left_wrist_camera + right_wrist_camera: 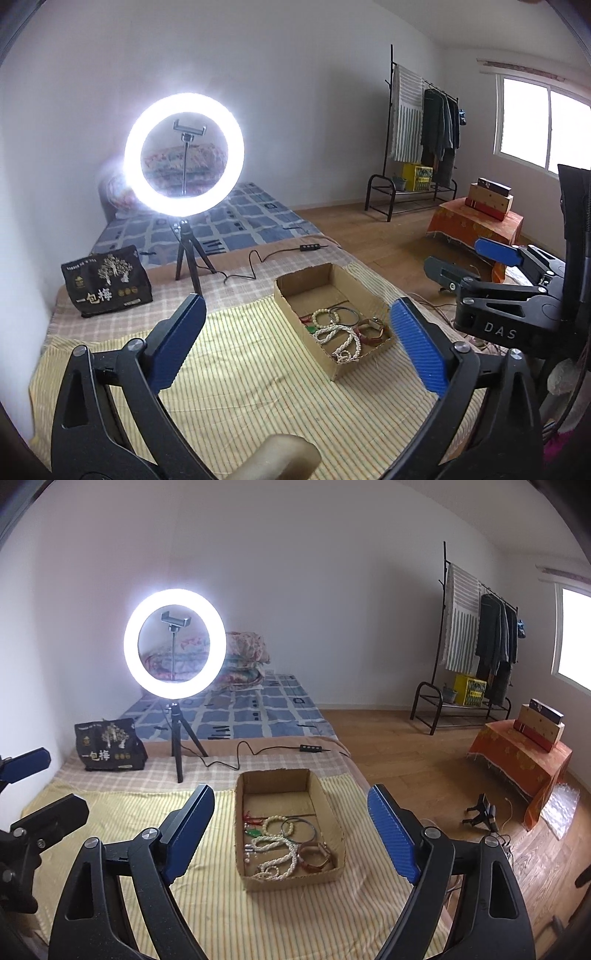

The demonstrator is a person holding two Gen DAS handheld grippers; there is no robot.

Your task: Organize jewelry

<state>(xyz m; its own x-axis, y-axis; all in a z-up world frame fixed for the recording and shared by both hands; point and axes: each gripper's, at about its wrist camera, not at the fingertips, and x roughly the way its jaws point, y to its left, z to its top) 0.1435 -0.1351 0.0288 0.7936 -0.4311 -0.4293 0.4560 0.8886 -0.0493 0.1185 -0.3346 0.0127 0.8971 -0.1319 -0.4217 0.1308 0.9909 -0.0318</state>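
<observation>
An open cardboard box [325, 275] [273, 775] lies on a yellow striped cloth [240, 369] [122, 812] on the bed. Its near end holds jewelry: a pearl necklace [345, 345] [279, 860], a beaded bracelet [277, 824], dark bangles [347, 314] [299, 829], a red strap watch [371, 328] [316, 856] and a green pendant [255, 833]. My left gripper [295, 332] is open and empty, above the cloth before the box. My right gripper [291, 823] is open and empty, facing the box; it also shows in the left wrist view [469, 258].
A lit ring light on a tripod [184, 155] [175, 642] stands behind the box, its cable [236, 755] trailing right. A black snack bag [107, 280] [109, 746] stands at the left. The bed edge drops to a wooden floor [424, 768] at the right.
</observation>
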